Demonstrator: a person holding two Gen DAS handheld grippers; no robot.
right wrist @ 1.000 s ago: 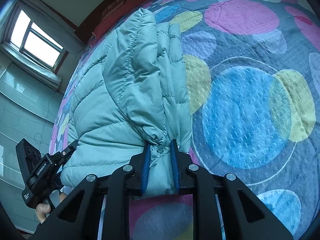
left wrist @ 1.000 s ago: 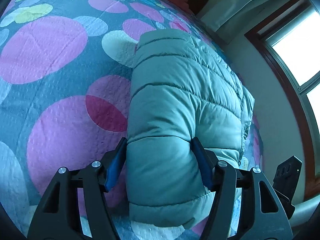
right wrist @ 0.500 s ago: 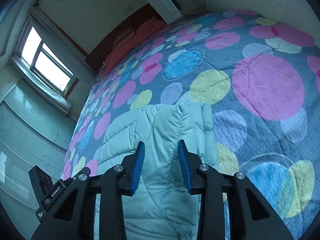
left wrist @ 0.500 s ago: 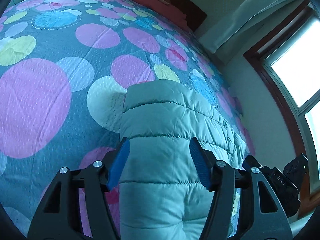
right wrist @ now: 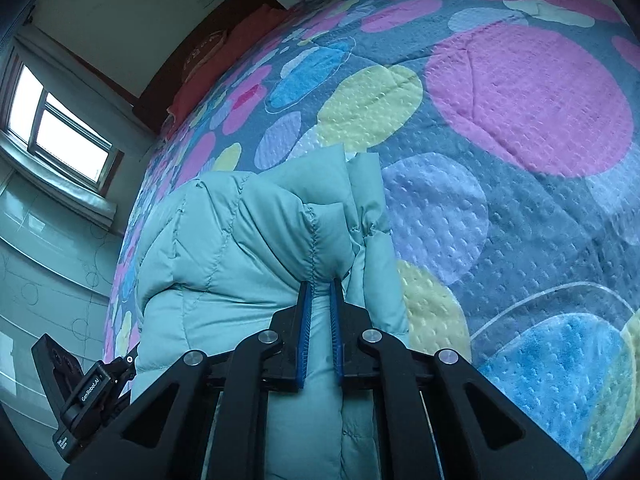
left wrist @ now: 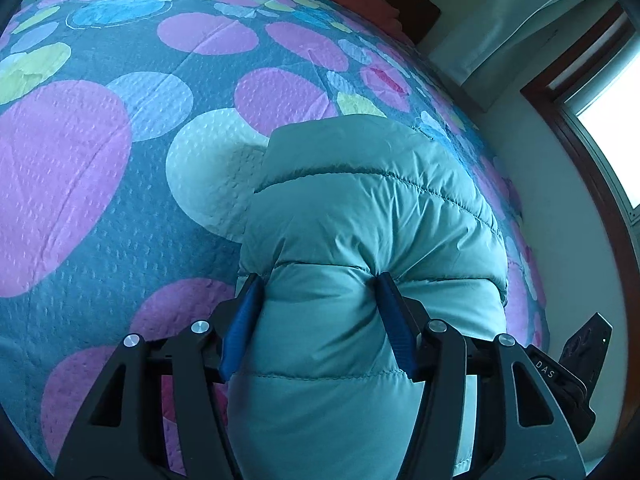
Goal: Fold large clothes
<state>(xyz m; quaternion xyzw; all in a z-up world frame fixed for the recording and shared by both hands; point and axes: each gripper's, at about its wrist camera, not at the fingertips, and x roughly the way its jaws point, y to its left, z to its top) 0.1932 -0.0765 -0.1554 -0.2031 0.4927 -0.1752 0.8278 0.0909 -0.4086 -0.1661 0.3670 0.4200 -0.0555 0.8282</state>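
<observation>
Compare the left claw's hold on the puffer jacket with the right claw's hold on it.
The left claw stands wide, its blue pads squeezing a thick padded roll of the teal puffer jacket. The right claw has just been closing and stands almost shut, pinching a thin stitched seam of the jacket. Both grip the same jacket above the spotted bedspread, and both have blue pads on black fingers.
</observation>
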